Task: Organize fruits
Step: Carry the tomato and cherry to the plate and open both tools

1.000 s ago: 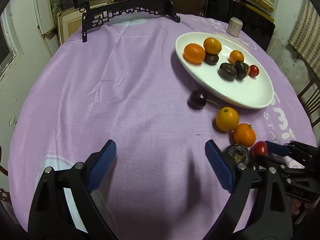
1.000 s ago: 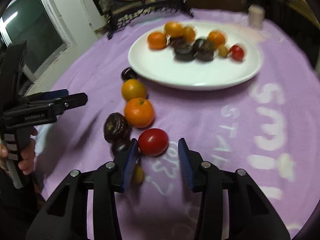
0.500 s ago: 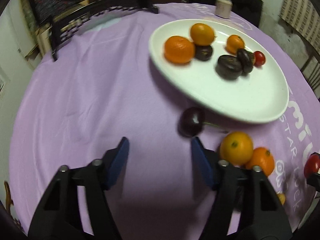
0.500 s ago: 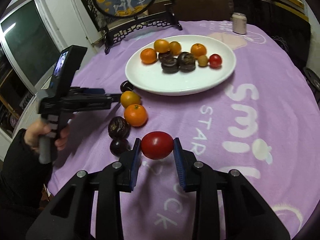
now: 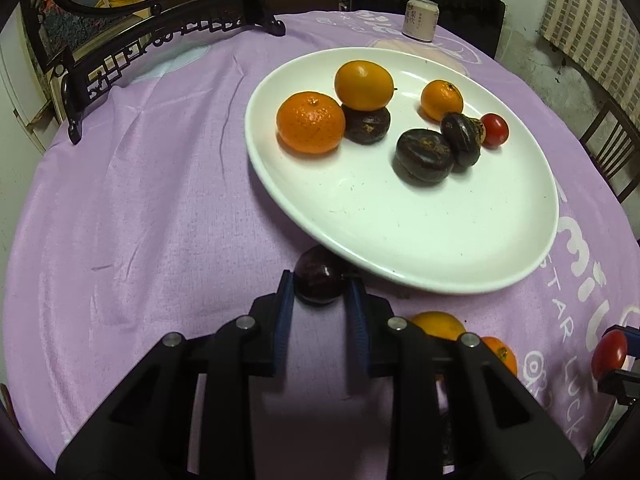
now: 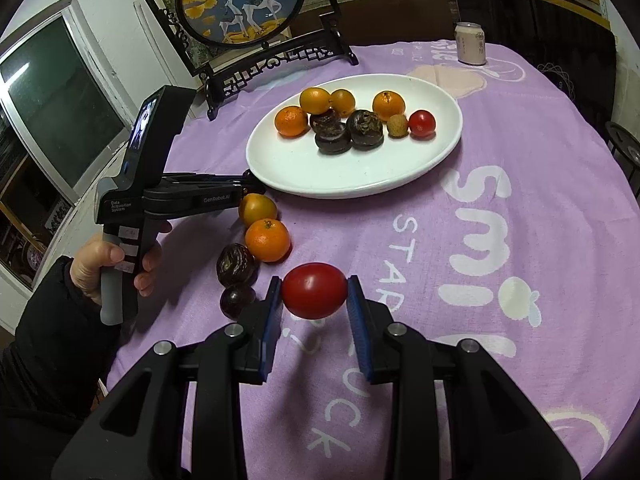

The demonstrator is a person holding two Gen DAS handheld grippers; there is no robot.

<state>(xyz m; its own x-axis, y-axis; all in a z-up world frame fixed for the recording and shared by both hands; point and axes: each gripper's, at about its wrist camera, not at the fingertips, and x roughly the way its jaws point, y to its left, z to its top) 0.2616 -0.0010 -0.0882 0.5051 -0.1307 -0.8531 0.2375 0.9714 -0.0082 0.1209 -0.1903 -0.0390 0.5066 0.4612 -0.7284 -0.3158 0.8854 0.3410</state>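
A white oval plate on the purple tablecloth holds oranges, dark fruits, a lychee and a small tomato. My left gripper is shut on a dark plum lying at the plate's near rim. My right gripper is shut on a red tomato and holds it above the cloth; the tomato also shows in the left wrist view. Two oranges, a dark fruit and a small plum lie on the cloth left of the right gripper.
A dark carved stand with a round deer picture stands at the table's far left. A drink can stands at the far edge. A window is on the left. A chair is at the right.
My left gripper moved forward to the plate's rim and shut on the dark plum. My right gripper shut on the red tomato and lifted it off the cloth.
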